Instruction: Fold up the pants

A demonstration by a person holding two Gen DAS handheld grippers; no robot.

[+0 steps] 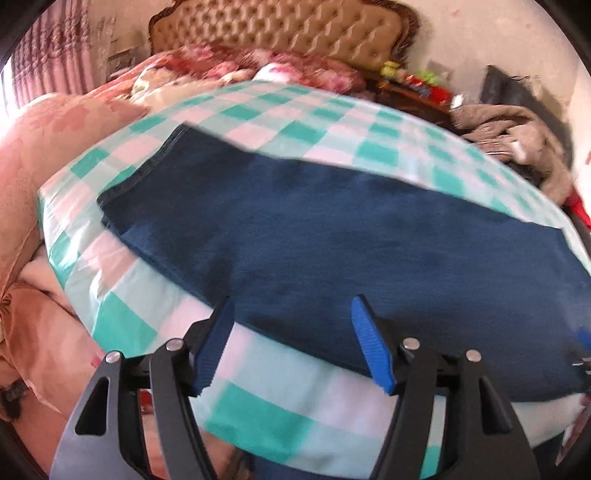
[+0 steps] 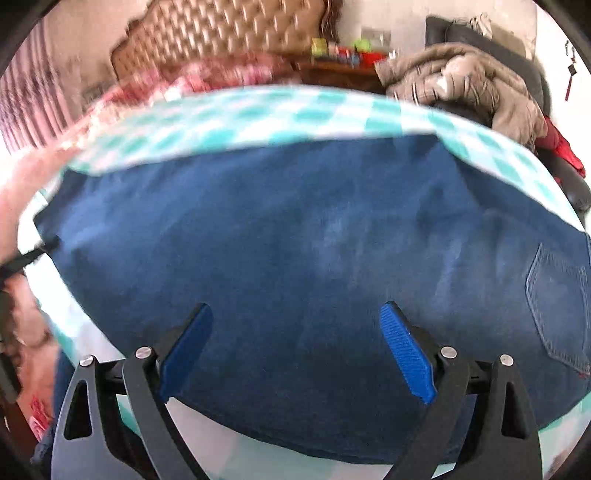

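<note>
Dark blue jeans [image 1: 332, 236] lie flat on a bed with a green and white checked sheet [image 1: 280, 122]. In the left wrist view the leg ends point far left, stacked one on the other. My left gripper [image 1: 293, 306] is open and empty, just above the near edge of the jeans. In the right wrist view the jeans [image 2: 295, 236] fill the middle, with a back pocket [image 2: 557, 302] at the right edge. My right gripper [image 2: 297, 314] is open and empty, low over the jeans. The other gripper shows at the far right edge of the left wrist view [image 1: 583, 343].
A tufted tan headboard [image 1: 280, 29] and floral pillows [image 1: 266, 66] stand at the bed's far end. A pink quilt [image 1: 44, 155] lies to the left. A beige coat [image 2: 461, 85] is heaped on a dark chair at the right, beside a cluttered nightstand [image 2: 343, 55].
</note>
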